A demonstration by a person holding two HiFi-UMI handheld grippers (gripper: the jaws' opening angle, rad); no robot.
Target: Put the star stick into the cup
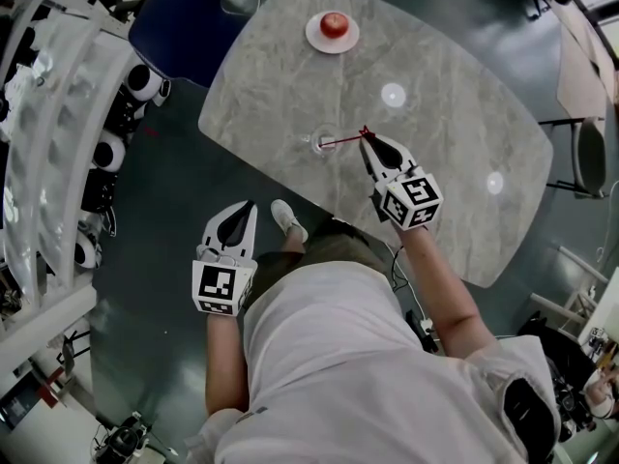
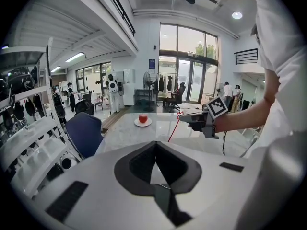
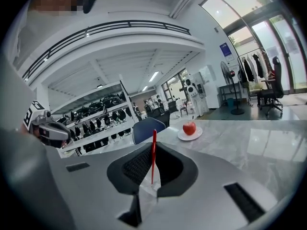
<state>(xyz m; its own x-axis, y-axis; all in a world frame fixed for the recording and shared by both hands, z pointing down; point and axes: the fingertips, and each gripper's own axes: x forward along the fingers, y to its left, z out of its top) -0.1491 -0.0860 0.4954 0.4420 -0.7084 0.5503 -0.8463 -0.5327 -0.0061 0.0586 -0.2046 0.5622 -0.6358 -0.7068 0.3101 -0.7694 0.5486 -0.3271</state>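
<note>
A clear glass cup (image 1: 322, 143) stands near the table's front edge. The thin red star stick (image 1: 344, 140) slants from my right gripper (image 1: 368, 140) down to the cup's mouth; how deep its tip reaches I cannot tell. The right gripper is shut on the stick's star end. In the right gripper view the stick (image 3: 153, 152) stands up between the nearly closed jaws of the right gripper (image 3: 152, 166). The left gripper view shows the stick (image 2: 173, 128) slanting down from that right gripper (image 2: 191, 124). My left gripper (image 1: 241, 211) hangs off the table over the floor, shut and holding nothing.
A red apple (image 1: 334, 23) on a white plate (image 1: 317, 41) sits at the table's far side. A blue chair (image 1: 174, 19) stands at the far left corner, and white shelving (image 1: 48, 133) with gear lines the left. Another chair (image 1: 587, 158) is at the right.
</note>
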